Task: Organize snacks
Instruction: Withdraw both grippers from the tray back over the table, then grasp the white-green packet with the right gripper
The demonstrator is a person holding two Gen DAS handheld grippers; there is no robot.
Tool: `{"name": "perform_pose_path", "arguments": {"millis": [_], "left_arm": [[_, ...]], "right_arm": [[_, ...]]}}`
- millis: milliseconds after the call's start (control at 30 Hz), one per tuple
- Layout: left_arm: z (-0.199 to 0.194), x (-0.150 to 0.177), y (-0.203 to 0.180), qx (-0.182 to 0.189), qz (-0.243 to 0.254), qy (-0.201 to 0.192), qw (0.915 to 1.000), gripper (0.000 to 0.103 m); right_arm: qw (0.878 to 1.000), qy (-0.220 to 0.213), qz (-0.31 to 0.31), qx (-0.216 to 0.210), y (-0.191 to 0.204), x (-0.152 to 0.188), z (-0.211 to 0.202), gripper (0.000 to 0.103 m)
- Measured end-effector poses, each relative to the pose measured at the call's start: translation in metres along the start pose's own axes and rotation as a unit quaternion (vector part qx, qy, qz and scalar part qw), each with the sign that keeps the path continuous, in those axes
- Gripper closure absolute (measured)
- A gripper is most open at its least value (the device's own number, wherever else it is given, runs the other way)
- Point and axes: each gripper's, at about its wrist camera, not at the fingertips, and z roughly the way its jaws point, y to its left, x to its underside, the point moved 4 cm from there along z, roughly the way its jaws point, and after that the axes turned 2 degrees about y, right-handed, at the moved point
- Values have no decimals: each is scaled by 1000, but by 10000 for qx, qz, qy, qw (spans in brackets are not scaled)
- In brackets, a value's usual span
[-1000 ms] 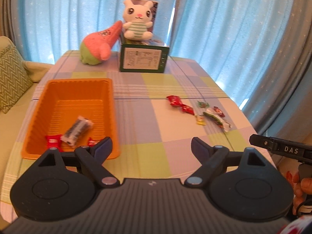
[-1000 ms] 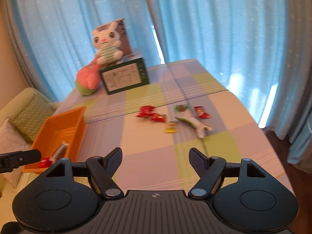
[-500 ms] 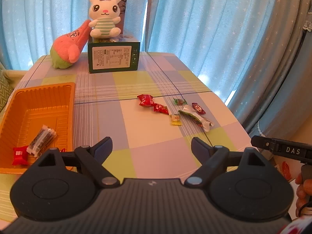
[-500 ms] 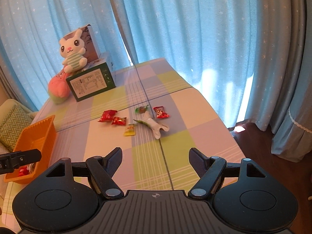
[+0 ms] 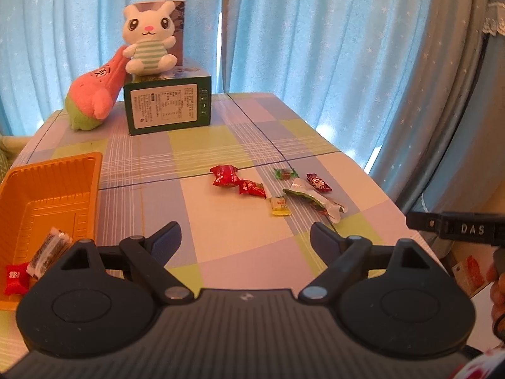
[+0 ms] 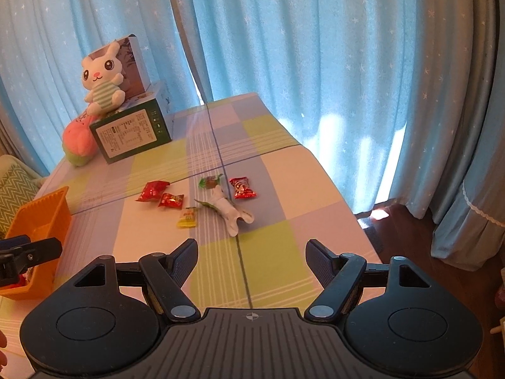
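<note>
Several wrapped snacks lie loose on the checked tablecloth: two red candies (image 5: 224, 175) (image 5: 251, 188), a yellow one (image 5: 279, 206), a green one (image 5: 285, 173), a dark red one (image 5: 318, 183) and a white-green wrapper (image 5: 315, 200). They also show in the right wrist view, red candy (image 6: 152, 190) and wrapper (image 6: 228, 207). An orange tray (image 5: 63, 173) at the left holds a dark snack bar (image 5: 49, 250) and a red candy (image 5: 15, 278). My left gripper (image 5: 244, 237) is open and empty, above the table's near edge. My right gripper (image 6: 251, 254) is open and empty, short of the snacks.
A green box (image 5: 167, 104) with a white rabbit plush (image 5: 148, 38) on it and a pink plush (image 5: 94, 94) stand at the table's far end. Blue curtains hang behind. The table edge drops off at the right (image 6: 344, 202). A cushion (image 6: 15, 186) lies left.
Both grippers have swung right, away from the tray and toward the loose snacks, which now sit nearer the middle of both views. Both stay open.
</note>
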Motion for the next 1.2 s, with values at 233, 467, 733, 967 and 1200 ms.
{"name": "perform_pose_path", "arguments": {"millis": [233,467,733,967,1200], "left_arm": [[40,-4,-5,98,10,284,9995,16],[86,-7,0,91,-89,557,9984,16],[125,-10,10,-28,-63,702,9975,16],[150,-11,16,7,20,794,9968,16],[166,-12,16,80,33,830,9965,16]], "right_arm": [[9991,92,-383,-134,-5,-14,40,28],[9946,268,-903,-446,4,-23,92,28],[9843,521,-1541,-690,23,-27,152,28],[9787,731,-1790,-692,29,-30,195,47],[9767,796,-1882,-660,31,-30,210,72]]}}
